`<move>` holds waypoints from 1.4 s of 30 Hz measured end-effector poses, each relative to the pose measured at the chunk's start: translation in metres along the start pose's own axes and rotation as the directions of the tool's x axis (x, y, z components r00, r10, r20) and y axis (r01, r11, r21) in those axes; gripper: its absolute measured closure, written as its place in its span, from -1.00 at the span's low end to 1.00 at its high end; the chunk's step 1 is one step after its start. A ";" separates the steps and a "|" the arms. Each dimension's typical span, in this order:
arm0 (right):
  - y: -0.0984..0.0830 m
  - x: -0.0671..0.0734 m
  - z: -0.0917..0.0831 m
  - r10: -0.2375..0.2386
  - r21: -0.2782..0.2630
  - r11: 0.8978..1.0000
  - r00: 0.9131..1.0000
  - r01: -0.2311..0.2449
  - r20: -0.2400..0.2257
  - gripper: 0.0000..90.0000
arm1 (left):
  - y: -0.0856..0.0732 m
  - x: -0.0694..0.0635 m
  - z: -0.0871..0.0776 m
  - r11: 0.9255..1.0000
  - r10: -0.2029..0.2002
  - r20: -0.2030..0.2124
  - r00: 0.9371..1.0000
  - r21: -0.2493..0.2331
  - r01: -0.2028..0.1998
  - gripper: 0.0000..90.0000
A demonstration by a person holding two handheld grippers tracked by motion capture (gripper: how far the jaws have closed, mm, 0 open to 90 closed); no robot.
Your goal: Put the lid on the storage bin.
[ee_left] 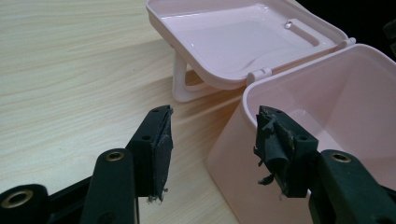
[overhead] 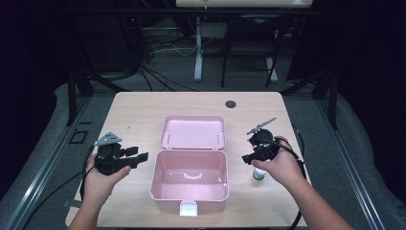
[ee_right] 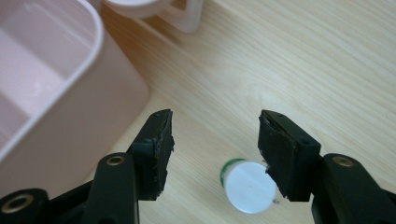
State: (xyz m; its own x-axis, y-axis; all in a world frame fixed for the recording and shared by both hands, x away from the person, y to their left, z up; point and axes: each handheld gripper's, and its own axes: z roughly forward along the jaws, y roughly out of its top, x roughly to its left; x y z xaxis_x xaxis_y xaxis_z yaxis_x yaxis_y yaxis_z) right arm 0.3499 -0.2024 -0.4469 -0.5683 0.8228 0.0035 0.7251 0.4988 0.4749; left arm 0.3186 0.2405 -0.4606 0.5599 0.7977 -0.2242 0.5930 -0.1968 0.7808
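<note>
Both grippers sat over the wooden table point(overhead: 143, 108) in the high view. To the left of the pink box point(overhead: 189, 179), the left gripper point(overhead: 139, 157) had its jaws spread and pointed right toward the box wall, with nothing between them. On the right side, the right gripper point(overhead: 250, 157) hung just above a small white-capped bottle point(overhead: 260, 174) that stood upright on the table, near the box's right wall. The box lid point(overhead: 193, 132) lay thrown back on the far side.

From the left gripper view, the left gripper point(ee_left: 212, 140) stood wide open and empty; the near corner of the pink box point(ee_left: 336, 93) showed past the right-hand jaw, whether touching it I cannot tell, and the open lid point(ee_left: 233, 37) lay beyond.

From the right gripper view, the right gripper point(ee_right: 215, 140) was also wide open. The bottle point(ee_right: 249, 185) lay below the gap, close against the right-hand jaw, its white cap facing the camera, with no sign of the pads pressing it. The box point(ee_right: 70, 107) rose at the left.
</note>
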 end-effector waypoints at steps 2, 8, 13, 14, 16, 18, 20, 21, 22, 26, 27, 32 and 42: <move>0.001 -0.003 0.002 -0.002 0.039 0.999 1.000 0.002 0.001 0.01 | 0.000 0.000 0.000 1.000 -0.002 -0.002 1.000 -0.004 0.002 0.02; 0.001 -0.010 0.004 -0.005 0.096 0.995 1.000 0.003 0.022 0.03 | 0.000 0.002 -0.002 1.000 -0.002 -0.003 1.000 -0.003 0.002 0.02; -0.001 -0.014 0.009 0.012 0.126 0.992 1.000 -0.014 0.018 0.04 | 0.000 0.002 -0.002 1.000 -0.004 -0.003 1.000 -0.006 0.004 0.02; -0.002 -0.015 0.010 0.016 0.138 0.990 1.000 -0.018 0.015 0.05 | 0.000 0.002 -0.002 1.000 -0.006 -0.003 1.000 -0.007 0.006 0.02; -0.002 -0.016 0.013 0.020 0.164 0.986 1.000 -0.022 0.012 0.06 | 0.000 0.003 -0.002 1.000 -0.009 -0.006 1.000 -0.007 0.009 0.02; -0.003 -0.018 0.016 0.017 0.199 0.980 1.000 -0.021 0.022 0.06 | 0.000 0.004 -0.003 1.000 -0.010 -0.005 1.000 -0.007 0.010 0.02; -0.005 -0.019 0.019 0.014 0.223 0.975 0.999 -0.020 0.028 0.06 | -0.001 0.005 -0.003 1.000 -0.012 -0.008 1.000 -0.010 0.012 0.02; -0.005 -0.020 0.020 0.019 0.233 0.972 0.999 -0.025 0.029 0.06 | -0.001 0.005 -0.003 1.000 -0.016 -0.008 1.000 -0.011 0.016 0.02; -0.005 -0.020 0.021 0.012 0.242 0.970 0.999 -0.020 0.035 0.06 | -0.001 0.005 -0.003 1.000 -0.016 -0.007 1.000 -0.009 0.016 0.02; -0.006 -0.022 0.024 0.015 0.259 0.966 0.999 -0.027 0.049 0.06 | -0.001 0.005 -0.002 1.000 -0.014 -0.005 1.000 -0.004 0.014 0.02; -0.006 -0.022 0.024 0.013 0.265 0.964 0.999 -0.026 0.052 0.06 | -0.001 0.005 -0.002 1.000 -0.015 -0.005 1.000 -0.003 0.015 0.02; -0.010 -0.024 0.027 0.032 0.274 0.961 0.998 -0.046 0.053 0.06 | -0.001 0.006 -0.003 1.000 -0.019 -0.009 1.000 -0.011 0.019 0.02; -0.016 -0.029 0.039 0.042 0.303 0.951 0.998 -0.056 0.051 0.05 | -0.002 0.006 -0.001 1.000 -0.025 -0.004 1.000 -0.007 0.025 0.02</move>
State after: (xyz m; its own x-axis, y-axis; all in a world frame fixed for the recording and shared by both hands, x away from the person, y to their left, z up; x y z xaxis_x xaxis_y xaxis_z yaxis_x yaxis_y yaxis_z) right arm 0.3695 -0.2235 -0.4887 -0.5167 0.8559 -0.0209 0.8393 0.5112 0.1849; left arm 0.3205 0.2467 -0.4625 0.5426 0.8047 -0.2409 0.6025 -0.1731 0.7791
